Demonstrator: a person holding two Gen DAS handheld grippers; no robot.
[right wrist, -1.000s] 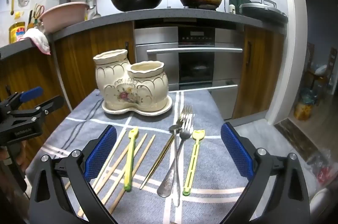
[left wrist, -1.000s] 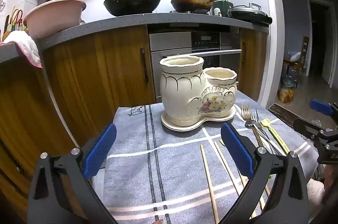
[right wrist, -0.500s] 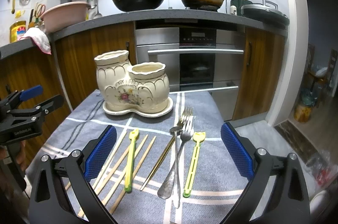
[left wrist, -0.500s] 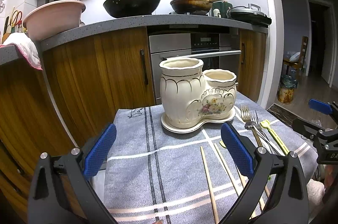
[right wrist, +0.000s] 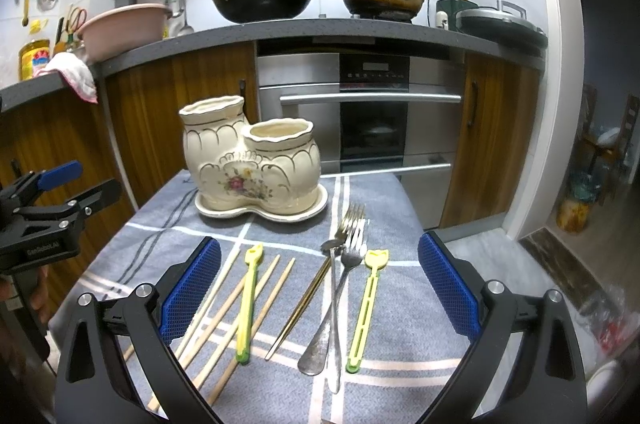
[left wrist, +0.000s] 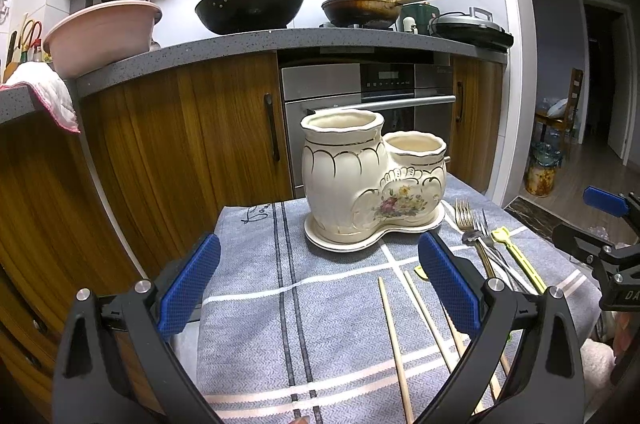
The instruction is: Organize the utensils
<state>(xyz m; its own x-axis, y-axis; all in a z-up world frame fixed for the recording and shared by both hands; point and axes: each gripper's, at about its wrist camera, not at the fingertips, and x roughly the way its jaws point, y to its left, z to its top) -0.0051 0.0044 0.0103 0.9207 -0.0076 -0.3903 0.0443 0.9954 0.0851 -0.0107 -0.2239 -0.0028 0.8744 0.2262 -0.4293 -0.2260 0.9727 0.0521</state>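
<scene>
The black body of the left gripper [right wrist: 42, 247], seen at the edge of the right wrist view, carries small pale lettering that looks like "GenRobot.AI", though it is too fine to be sure. In the left wrist view the black right gripper [left wrist: 624, 294] shows the letters "DA", cut off by the frame. The grey striped cloth [left wrist: 256, 214] bears dark cursive embroidery, unreadable.

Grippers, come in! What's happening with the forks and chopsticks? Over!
Left gripper open, empty. Right gripper open, empty. Forks and chopsticks lie loose on the cloth; ceramic holder empty as far as visible. Nothing in the way.
</scene>
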